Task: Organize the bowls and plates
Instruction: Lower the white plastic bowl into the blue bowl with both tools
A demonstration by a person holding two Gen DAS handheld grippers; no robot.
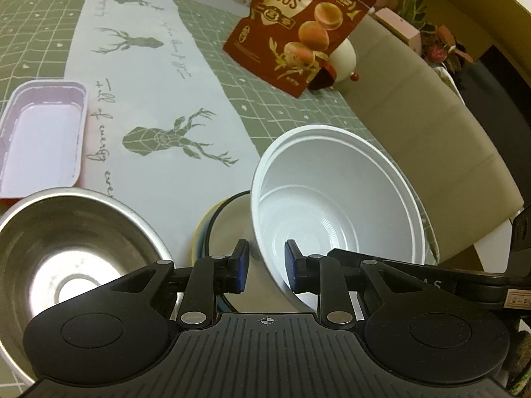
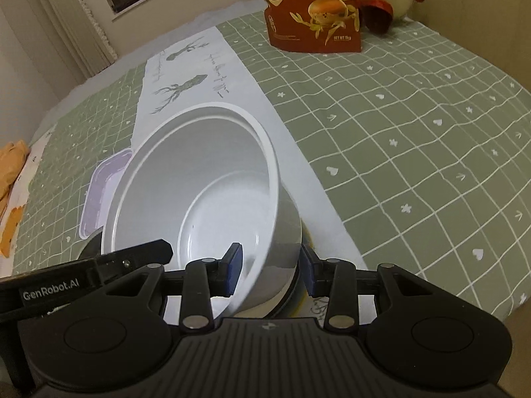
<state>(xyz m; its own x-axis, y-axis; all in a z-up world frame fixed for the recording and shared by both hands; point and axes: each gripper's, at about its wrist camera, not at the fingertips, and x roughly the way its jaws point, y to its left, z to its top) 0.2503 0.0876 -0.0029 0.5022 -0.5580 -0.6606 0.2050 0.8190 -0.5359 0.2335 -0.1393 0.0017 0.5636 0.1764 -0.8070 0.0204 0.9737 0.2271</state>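
A white plastic bowl (image 1: 335,199) hangs tilted over a dark-rimmed bowl (image 1: 225,229) that sits on a yellow dish. My right gripper (image 2: 270,268) is shut on the white bowl (image 2: 199,172), one pad inside its near wall and one outside. My left gripper (image 1: 265,265) straddles the opposite rim with its jaws open. Its right pad lies inside the bowl, and the left pad stands clear of the outer wall. A steel bowl (image 1: 66,248) rests to the left of the stack.
A lilac rectangular container (image 1: 43,132) lies on the deer-print runner (image 1: 159,93). At the table's far side stand a quail eggs bag (image 1: 298,26) and a white egg-shaped ornament (image 1: 345,59). A beige chair (image 1: 431,149) is at the right edge, and green checked cloth (image 2: 415,149) covers the table.
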